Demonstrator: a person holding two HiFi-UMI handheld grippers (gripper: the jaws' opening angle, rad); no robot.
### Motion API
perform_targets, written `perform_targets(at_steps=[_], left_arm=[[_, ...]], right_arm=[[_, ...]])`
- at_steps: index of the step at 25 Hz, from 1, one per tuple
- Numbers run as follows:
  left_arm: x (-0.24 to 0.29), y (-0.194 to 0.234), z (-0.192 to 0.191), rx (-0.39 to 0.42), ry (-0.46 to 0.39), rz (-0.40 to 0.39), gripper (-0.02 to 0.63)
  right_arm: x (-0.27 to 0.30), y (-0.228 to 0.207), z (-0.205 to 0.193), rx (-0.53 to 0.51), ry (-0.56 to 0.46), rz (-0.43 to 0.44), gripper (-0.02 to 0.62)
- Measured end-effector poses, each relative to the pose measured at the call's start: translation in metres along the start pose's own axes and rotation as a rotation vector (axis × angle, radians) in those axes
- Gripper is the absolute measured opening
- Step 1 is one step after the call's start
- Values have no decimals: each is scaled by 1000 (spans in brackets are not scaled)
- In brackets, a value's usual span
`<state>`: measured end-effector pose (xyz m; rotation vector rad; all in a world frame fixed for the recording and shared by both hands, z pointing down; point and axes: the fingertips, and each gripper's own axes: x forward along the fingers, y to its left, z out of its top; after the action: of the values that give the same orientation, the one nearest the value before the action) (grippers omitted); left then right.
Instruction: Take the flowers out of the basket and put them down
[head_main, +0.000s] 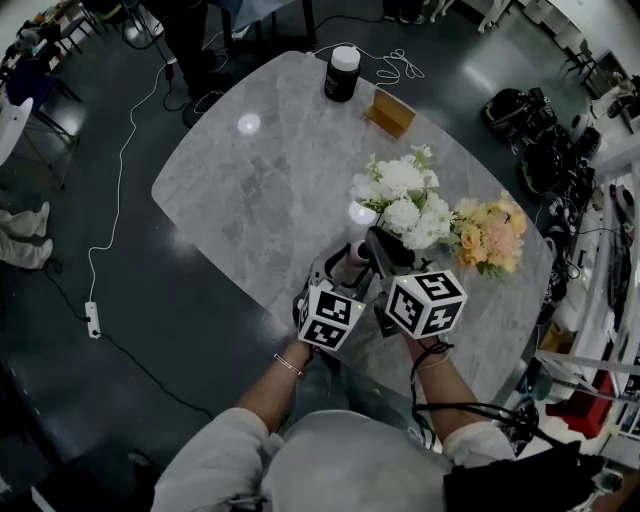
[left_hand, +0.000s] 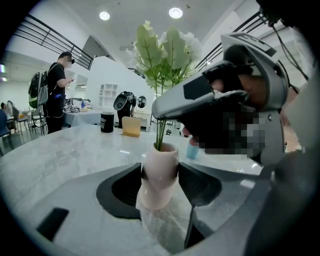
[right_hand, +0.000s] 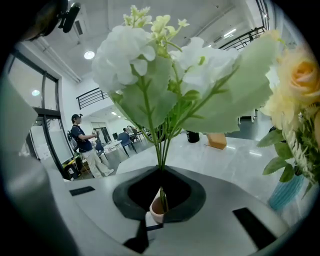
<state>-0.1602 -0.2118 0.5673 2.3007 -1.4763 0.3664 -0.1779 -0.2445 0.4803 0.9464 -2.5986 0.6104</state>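
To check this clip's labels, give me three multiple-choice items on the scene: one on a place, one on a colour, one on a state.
1. Where does the black jar stand?
A. At the table's far end, by the tan box.
B. On the floor.
C. Between the bouquets.

2. What colour are the flowers in the blue vase?
A. Red.
B. Peach-yellow.
C. Purple.

3. The left hand-held gripper is:
A. open and empty.
B. shut on the pale vase.
C. shut on the tan box.

Answers: 1 A, the head view shows it there. 2 B, seen in the head view. 3 B, its jaws press the vase's sides. The right hand-held gripper pinches the stems.
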Motion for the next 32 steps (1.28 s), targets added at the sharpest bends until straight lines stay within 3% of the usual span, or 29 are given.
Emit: perform_targets(at_steps=[11,20,32], left_arm=[[1,0,5,-12,-7,3,239],[-17,-12,33,22,-42,7,239],[-43,-17,59,-4,-73,43,234]], right_arm=[[-14,-2,21,-8,-40,-3,12],[-35,4,50,-35,-88,-3,12],[-75,12,95,-19,-171,8,12]])
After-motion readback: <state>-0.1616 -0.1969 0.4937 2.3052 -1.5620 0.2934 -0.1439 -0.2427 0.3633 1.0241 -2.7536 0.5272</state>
